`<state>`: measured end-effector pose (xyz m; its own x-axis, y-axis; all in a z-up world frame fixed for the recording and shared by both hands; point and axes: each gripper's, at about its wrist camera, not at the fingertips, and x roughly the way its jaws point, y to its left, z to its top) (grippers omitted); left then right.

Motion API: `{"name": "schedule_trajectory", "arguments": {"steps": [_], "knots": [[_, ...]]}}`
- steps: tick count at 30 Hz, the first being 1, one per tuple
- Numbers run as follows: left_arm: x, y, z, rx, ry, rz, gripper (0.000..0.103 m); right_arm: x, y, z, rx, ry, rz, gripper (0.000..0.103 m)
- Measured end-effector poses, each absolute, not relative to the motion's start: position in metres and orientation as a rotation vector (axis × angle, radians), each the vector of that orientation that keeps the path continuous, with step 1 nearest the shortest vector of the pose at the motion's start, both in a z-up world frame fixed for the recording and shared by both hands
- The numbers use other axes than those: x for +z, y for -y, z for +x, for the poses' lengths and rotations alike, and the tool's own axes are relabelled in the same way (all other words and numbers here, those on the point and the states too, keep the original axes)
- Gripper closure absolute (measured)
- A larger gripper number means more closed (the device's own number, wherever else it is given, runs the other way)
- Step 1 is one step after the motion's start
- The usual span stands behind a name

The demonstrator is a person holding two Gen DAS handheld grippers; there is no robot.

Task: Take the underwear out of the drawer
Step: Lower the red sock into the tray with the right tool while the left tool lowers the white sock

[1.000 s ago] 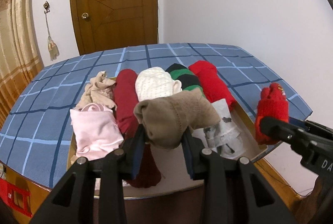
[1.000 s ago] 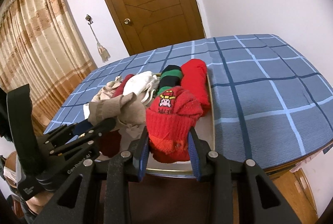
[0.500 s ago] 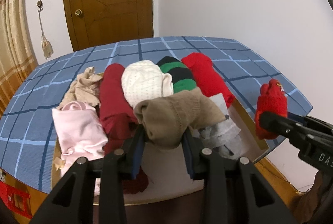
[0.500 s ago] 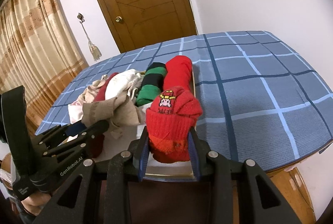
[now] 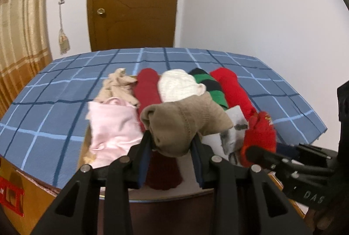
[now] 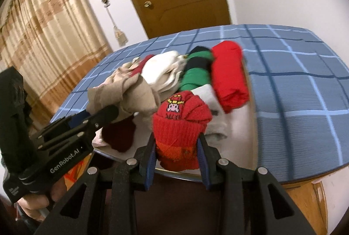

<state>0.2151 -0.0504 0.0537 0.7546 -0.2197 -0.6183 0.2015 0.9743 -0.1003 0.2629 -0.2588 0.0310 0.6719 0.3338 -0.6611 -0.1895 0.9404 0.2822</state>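
So right now I've got both claws loaded: the left gripper (image 5: 171, 147) is clenched on a tan knit bundle (image 5: 185, 123), and the right gripper (image 6: 176, 156) is clamped around a red knit bundle (image 6: 182, 125) with a little pixel figure stitched on it. Both pieces are lifted clear above the drawer (image 5: 220, 188), which sits just ahead of and below the fingertips, set into a blue checked cover (image 5: 54, 117). Further ahead of the left claw the rest of the rolls are lined up in the drawer: pink piece (image 5: 113, 128) off to its left, dark red roll (image 5: 148, 90), white knit roll (image 5: 178, 85), green and black striped roll (image 5: 207, 86) and bright red roll (image 5: 233, 90) beyond. My read is that this is the carry-out step, pieces grabbed and out, not set down yet. Next move needs me to swing both claws away from the drawer to a drop spot and release without dragging the neighbours along. Readable text: "GenRobot.AI" on the left claw's body in the right view, and "DAS" on the right claw's side in the left view. Lettering under the pixel figure is too blurry to read.
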Motion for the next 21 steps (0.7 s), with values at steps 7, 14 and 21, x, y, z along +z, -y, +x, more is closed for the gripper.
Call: {"name": "schedule_trajectory", "arguments": {"steps": [7,14,21], "knots": [[0.051,0.040,0.218,-0.201,-0.691,-0.039,0.070,0.028,0.236,0.278,0.336,-0.791,0.196,0.066],[0.049,0.037,0.222,-0.194,-0.702,-0.043,0.070,0.014,0.233,0.291,0.342,-0.842,0.181,0.066],[0.042,0.058,0.223,-0.231,-0.718,-0.015,0.070,0.008,0.252,0.301,0.220,-0.851,0.134,0.066]]}}
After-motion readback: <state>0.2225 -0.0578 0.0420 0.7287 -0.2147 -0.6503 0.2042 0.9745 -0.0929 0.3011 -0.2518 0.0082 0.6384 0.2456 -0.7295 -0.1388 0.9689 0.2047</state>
